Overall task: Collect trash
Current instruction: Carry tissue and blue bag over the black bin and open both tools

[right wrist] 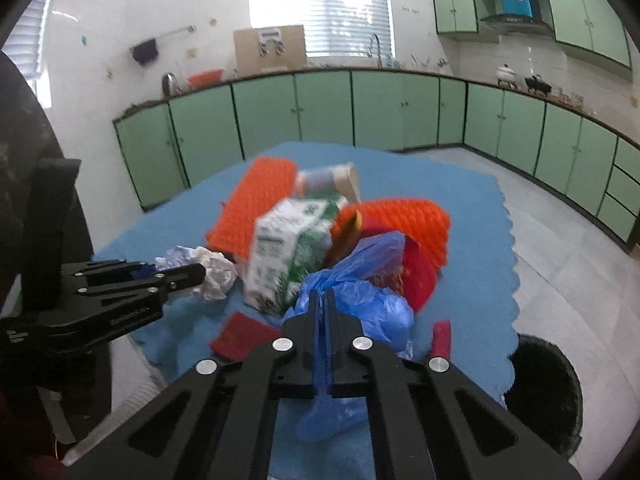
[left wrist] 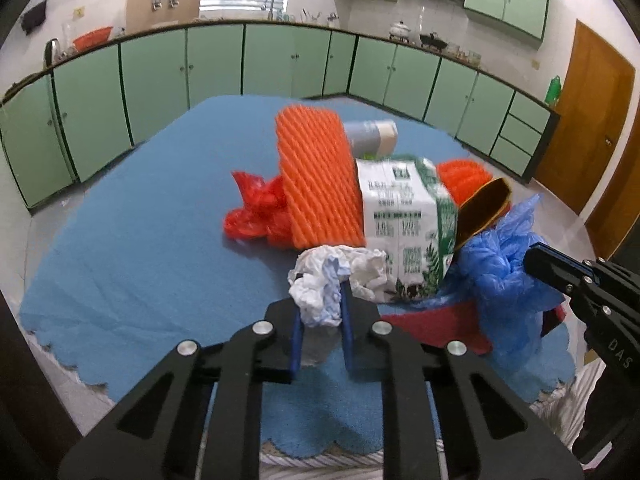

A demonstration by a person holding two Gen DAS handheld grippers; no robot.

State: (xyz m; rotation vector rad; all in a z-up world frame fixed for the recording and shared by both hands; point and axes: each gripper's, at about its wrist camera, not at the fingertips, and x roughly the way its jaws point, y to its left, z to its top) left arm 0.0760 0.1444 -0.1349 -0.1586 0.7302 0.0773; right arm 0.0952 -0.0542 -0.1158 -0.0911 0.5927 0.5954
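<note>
A heap of trash lies on a blue mat [left wrist: 140, 240]. My left gripper [left wrist: 322, 304] is shut on a crumpled white tissue [left wrist: 320, 284], also seen in the right wrist view [right wrist: 216, 272]. My right gripper [right wrist: 325, 300] is shut on a blue plastic bag [right wrist: 368, 304], which also shows in the left wrist view [left wrist: 504, 272]. Behind stand a green-and-white milk carton [left wrist: 404, 216], orange foam netting [left wrist: 316, 176], a red plastic bag [left wrist: 256, 208] and a grey cup [left wrist: 372, 134] on its side.
A black-lined trash bin [right wrist: 544, 392] stands on the floor at the right of the table. A red flat piece [right wrist: 240, 336] and a small red item [right wrist: 441, 336] lie on the mat's near side. Green cabinets line the walls.
</note>
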